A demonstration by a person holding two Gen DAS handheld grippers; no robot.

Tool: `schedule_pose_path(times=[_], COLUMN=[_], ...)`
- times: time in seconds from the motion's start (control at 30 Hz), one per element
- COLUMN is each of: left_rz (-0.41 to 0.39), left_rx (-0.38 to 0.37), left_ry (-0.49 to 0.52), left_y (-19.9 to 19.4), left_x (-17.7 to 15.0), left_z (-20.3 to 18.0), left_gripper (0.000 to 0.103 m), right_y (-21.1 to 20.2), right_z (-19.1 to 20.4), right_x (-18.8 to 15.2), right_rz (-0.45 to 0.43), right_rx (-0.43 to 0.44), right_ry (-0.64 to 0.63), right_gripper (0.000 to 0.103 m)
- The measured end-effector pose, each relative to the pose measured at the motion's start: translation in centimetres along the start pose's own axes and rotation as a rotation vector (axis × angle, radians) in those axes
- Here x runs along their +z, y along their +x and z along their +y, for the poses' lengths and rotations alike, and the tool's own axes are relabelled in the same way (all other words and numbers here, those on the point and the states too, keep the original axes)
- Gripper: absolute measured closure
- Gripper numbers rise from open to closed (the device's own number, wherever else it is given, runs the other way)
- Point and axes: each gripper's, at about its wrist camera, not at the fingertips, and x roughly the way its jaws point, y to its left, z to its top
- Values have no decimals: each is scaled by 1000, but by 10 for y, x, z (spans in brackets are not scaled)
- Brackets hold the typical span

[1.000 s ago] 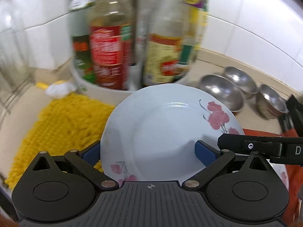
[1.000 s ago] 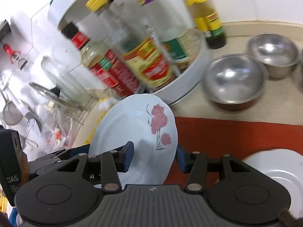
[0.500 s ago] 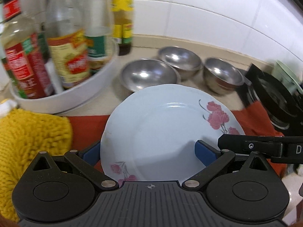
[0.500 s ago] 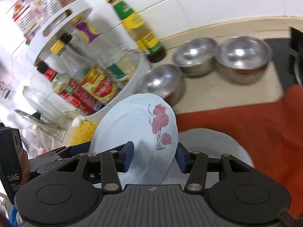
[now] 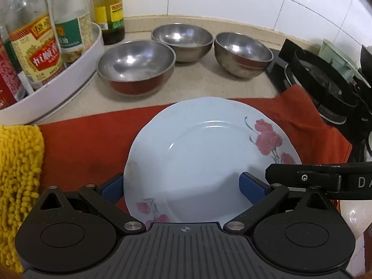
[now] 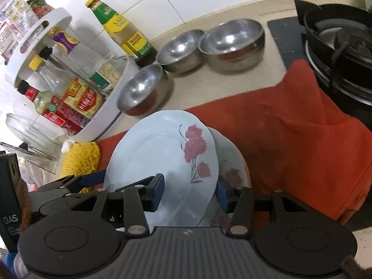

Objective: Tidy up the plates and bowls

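The pale blue plate [image 5: 200,160] with pink flowers hangs above the red cloth [image 5: 88,144], tilted with its face up and towards both cameras, its far rim pointing at the three steel bowls [image 5: 136,66] beyond the cloth. The left gripper [image 5: 183,187] straddles its near edge, one blue pad under the rim and one on the face; I cannot tell whether they press. The right gripper [image 6: 189,194] stands partly open about the plate's flowered side, one pad against the face and the other behind the rim, apparently gripping it. A second flowered plate [image 6: 232,162] lies on the cloth just behind. Left of the cloth sit a yellow mat [image 5: 18,162] and a white bottle rack [image 5: 58,86]; right of it, a stove burner [image 5: 325,86].
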Motion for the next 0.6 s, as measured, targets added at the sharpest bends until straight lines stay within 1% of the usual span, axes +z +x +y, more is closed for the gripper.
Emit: schedule_pose_path(times=[0.17, 0.33, 0.43, 0.6], left_rz=[14, -2, -22, -29], left_rx=[-12, -15, -6, 23], left_ry=[-5, 4, -3, -7], left_y=[6, 4, -2, -6], left_x=[-2, 0, 4, 12], left_z=[-4, -5, -3, -1], left_gripper=[1, 4, 4, 4], right_y=[-1, -4, -5, -10], right_z=[-8, -10, -12, -14], right_x=[-2, -1, 1, -3], right_rz=[8, -15, -15, -20], right_rx=[-11, -18, -16, -31], right_ry=[-7, -37, -40, -66], right_gripper=[58, 56, 55, 55])
